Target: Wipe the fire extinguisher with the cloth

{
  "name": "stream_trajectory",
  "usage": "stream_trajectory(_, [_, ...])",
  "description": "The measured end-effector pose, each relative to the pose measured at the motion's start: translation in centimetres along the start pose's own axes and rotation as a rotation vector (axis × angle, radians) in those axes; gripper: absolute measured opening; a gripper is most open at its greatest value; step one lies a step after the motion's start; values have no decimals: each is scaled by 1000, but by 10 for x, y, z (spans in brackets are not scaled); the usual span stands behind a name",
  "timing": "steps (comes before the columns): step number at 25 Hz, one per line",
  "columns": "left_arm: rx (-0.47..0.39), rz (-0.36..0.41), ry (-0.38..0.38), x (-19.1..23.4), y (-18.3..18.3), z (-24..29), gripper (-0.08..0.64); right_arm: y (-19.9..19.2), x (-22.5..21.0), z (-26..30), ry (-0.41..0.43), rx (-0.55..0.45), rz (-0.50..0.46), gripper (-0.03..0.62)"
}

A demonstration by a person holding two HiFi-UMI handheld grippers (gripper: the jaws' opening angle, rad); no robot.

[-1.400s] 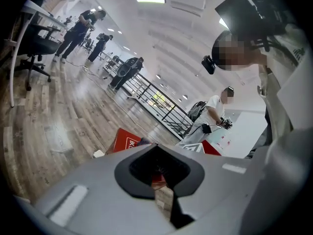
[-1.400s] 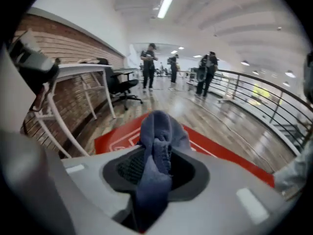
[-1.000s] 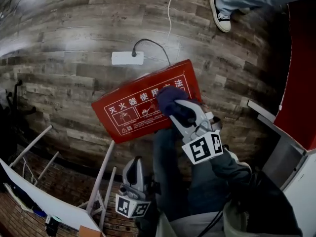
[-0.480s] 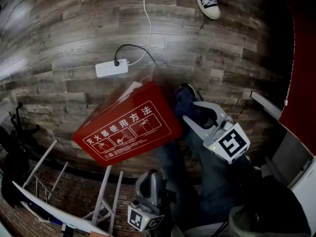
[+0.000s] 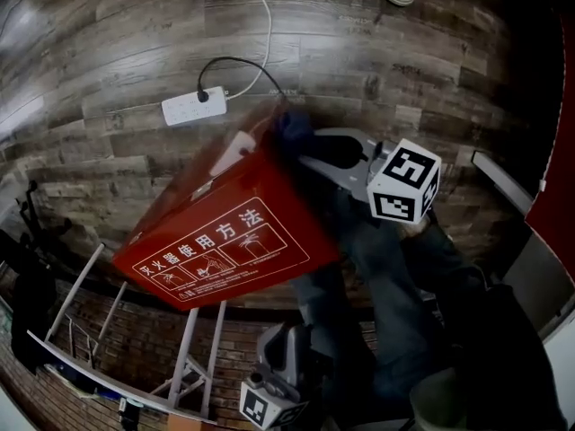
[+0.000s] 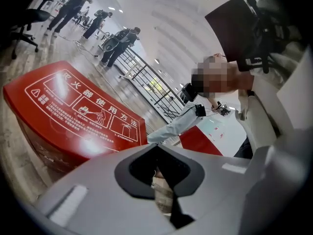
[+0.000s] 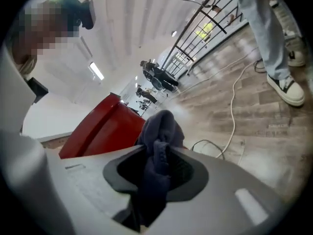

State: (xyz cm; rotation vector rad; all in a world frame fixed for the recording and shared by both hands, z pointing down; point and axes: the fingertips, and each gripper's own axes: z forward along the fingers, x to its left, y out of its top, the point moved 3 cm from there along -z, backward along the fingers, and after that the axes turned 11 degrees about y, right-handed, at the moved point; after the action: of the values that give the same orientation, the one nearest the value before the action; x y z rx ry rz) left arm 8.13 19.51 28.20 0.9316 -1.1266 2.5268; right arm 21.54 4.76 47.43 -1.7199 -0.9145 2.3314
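Now right claw [image 5: 308,153] grips cloth [image 5: 292,131] at tilted red box's [image 5: 225,232] top edge; left claw [image 6: 159,169] closed, well apart.

Red extinguisher box [image 6: 73,116] left of gripper [image 6: 157,166]; jaws together; people [image 6: 120,45] behind.

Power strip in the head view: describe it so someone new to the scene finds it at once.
On the wood-plank floor, look just beyond the big red box. The power strip is the flat white bar there, the only one with a black plug and looping cable.
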Motion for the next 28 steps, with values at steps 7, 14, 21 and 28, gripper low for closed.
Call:
stream_trajectory(7, [9,-13,-46,-3,-3,14,2,-84,44,-45,37,172,113,112])
stream_trajectory(14, [32,-22,-59,-1,-8,14,2,-113,-52,-17,-158,179,242,112])
stream_trajectory(21, [-4,-24,-53,21,10,-6,2,-90,-78,4,-143,181,169,109])
stream_trajectory(28, [-62,-27,-60,44,33,-26,2,-5,21,-7,148,195,-92,109])
